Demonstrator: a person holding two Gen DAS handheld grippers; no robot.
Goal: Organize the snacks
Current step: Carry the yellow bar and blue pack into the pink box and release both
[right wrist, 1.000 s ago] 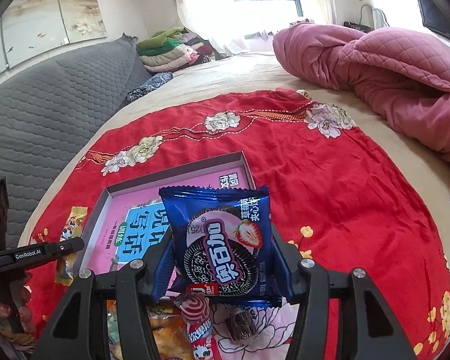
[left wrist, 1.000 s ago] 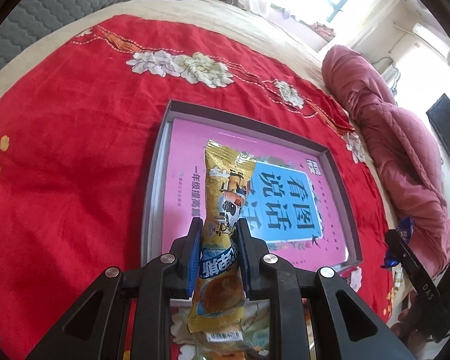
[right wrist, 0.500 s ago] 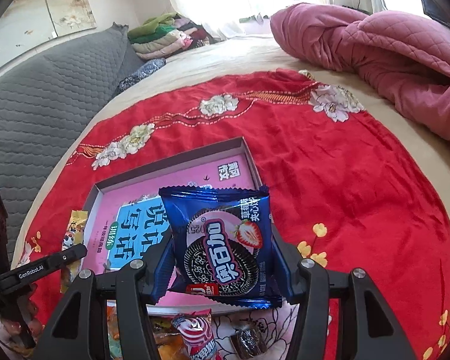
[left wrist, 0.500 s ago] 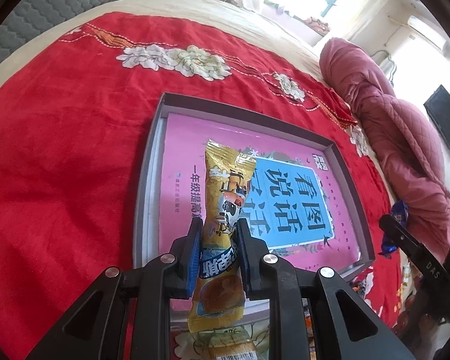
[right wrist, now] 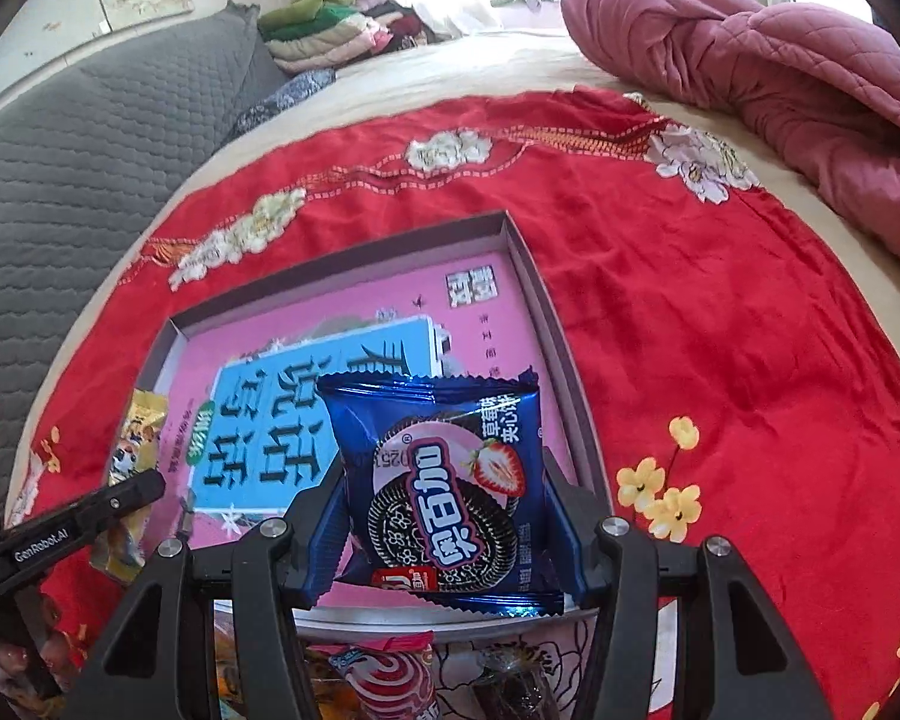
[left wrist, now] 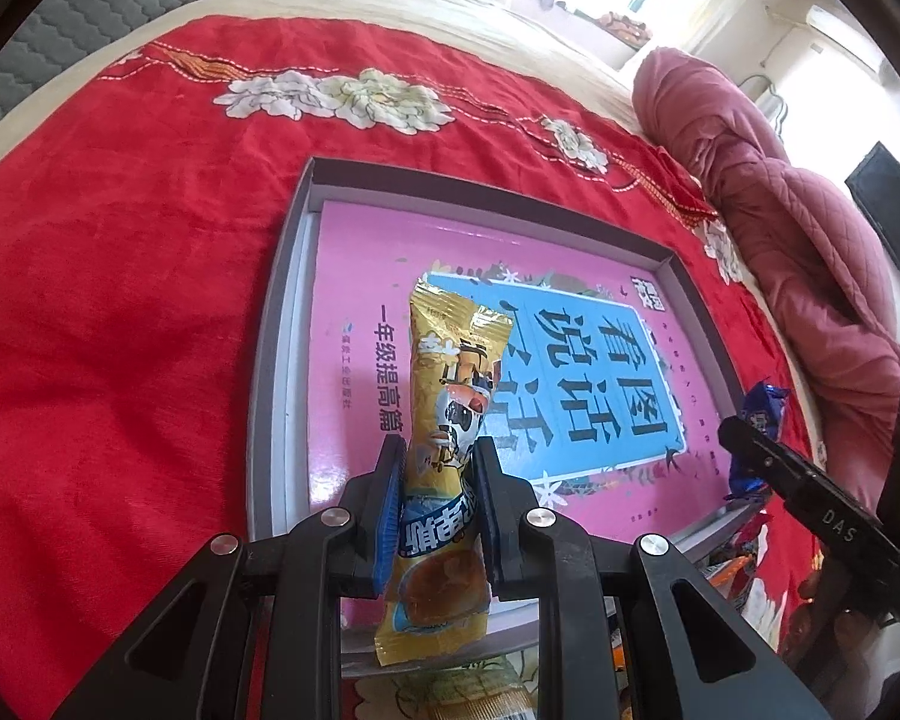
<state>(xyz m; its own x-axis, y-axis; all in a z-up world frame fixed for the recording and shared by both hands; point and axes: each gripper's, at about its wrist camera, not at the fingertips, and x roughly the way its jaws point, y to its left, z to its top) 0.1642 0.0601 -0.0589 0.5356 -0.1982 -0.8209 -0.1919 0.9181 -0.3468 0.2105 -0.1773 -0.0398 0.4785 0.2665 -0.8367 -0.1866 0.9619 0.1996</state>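
Left gripper [left wrist: 437, 483] is pinching the yellow snack bar [left wrist: 450, 420] lengthwise, pointing forward above the tray [left wrist: 264, 360]; right gripper [right wrist: 444, 498] is clamping the blue cookie pack [right wrist: 444, 486] upright over the tray's near edge.

"DAS" on the right tool [left wrist: 834, 525]; "GenRobot.AI" on the left tool [right wrist: 42, 540]; "看图说话" on the pink book [left wrist: 588, 372].

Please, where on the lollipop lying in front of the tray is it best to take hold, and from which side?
Probably at the wrapped head of the lollipop, coming down from above. It lies flat on the red blanket among other snacks near the tray, and only the swirled head shows. Its stick is hidden. Both tools are already full.
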